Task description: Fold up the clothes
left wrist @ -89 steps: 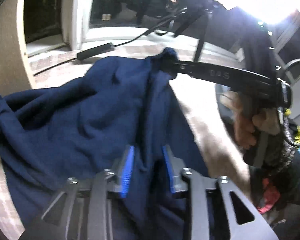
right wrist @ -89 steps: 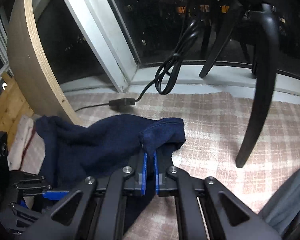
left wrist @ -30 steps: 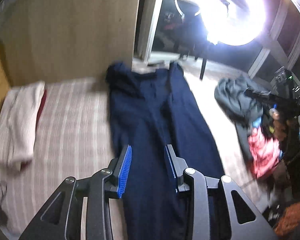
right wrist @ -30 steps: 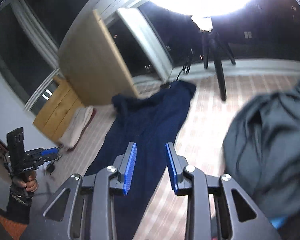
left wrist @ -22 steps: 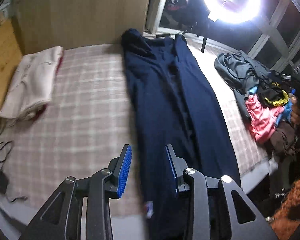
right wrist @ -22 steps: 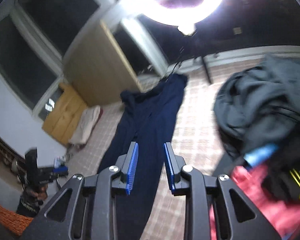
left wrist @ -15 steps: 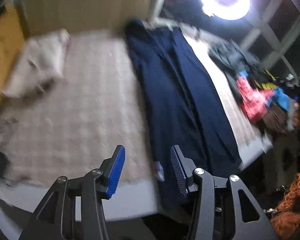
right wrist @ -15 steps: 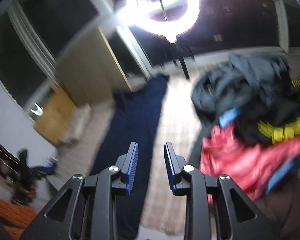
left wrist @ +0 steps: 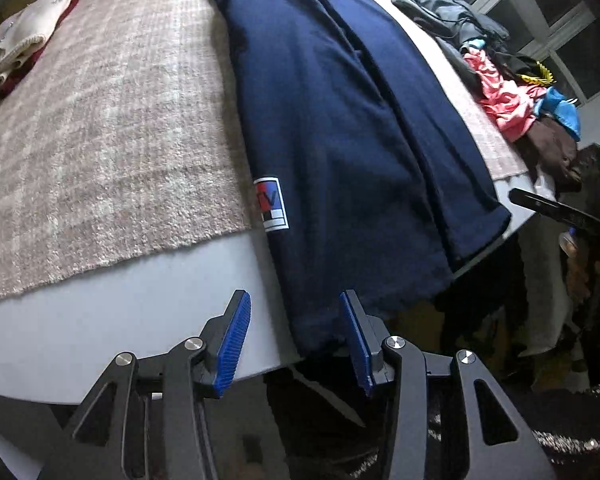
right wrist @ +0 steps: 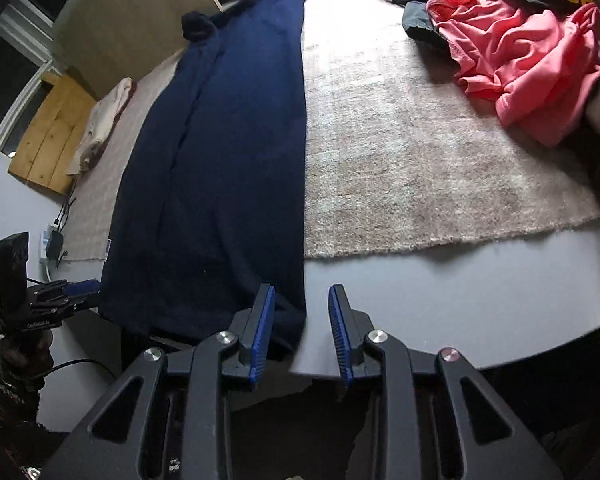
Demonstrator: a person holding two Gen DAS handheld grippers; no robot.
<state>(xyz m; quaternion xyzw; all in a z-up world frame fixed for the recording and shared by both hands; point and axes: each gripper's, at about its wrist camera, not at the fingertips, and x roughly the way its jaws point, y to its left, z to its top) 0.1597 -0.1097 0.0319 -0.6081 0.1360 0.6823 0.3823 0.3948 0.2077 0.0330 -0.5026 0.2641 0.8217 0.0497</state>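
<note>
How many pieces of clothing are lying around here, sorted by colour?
Navy: 1, the long garment laid out flat
Cream: 1, folded piece
Dark red: 1, under the cream one
Pink: 1
Grey: 1
Light blue: 1
Black with yellow: 1
Brown: 1
Total: 8 visible; the heap may hide more.

Grey tabletop (right wrist: 460, 292), mostly covered by a pale pink-beige plaid rug (left wrist: 100, 120); the near strip of the tabletop is bare. Tan wood panel (right wrist: 140, 12) stands at the far end. Light pine board unit (right wrist: 52, 132) sits left of it against a grey-white wall (right wrist: 4, 200). White-framed windows (left wrist: 560, 32) on the right side, dark outside. Power strip with cables (right wrist: 54, 242) at the rug's left edge. Dim overall, floor below in shadow.
</note>
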